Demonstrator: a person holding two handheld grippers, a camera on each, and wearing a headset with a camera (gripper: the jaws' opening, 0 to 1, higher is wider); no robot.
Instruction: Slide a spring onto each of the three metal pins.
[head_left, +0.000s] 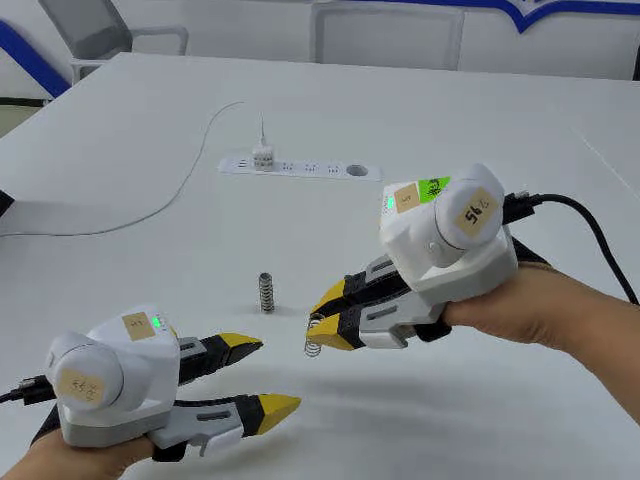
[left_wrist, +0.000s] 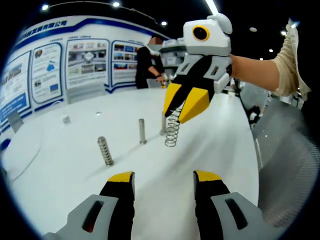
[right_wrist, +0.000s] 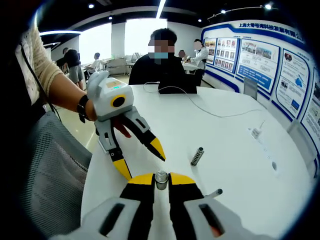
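The white counter carries everything. Right of centre in the head view, the right gripper has its fingers closed almost together on the top coils of a loose spring. The spring hangs below the yellow tips, slightly tilted, with its lower end close to the counter. At the lower left of that frame, the left gripper has its fingers spread wide with nothing between them.

In the left gripper view, the sprung pin at left of centre already wears its spring. A bare pin stands upright to its right. The third pin stands just behind the hanging spring, partly hidden.

Only a few coils are pinched, so the spring may swing or squirt out. Because it hangs tilted, its open end could snag on a pin's tip instead of dropping over it. A sideways nudge might also topple a pin; I cannot tell whether they are fixed.

The loose spring is thin bright wire with open coils, wider than the pins, and looks light and floppy.
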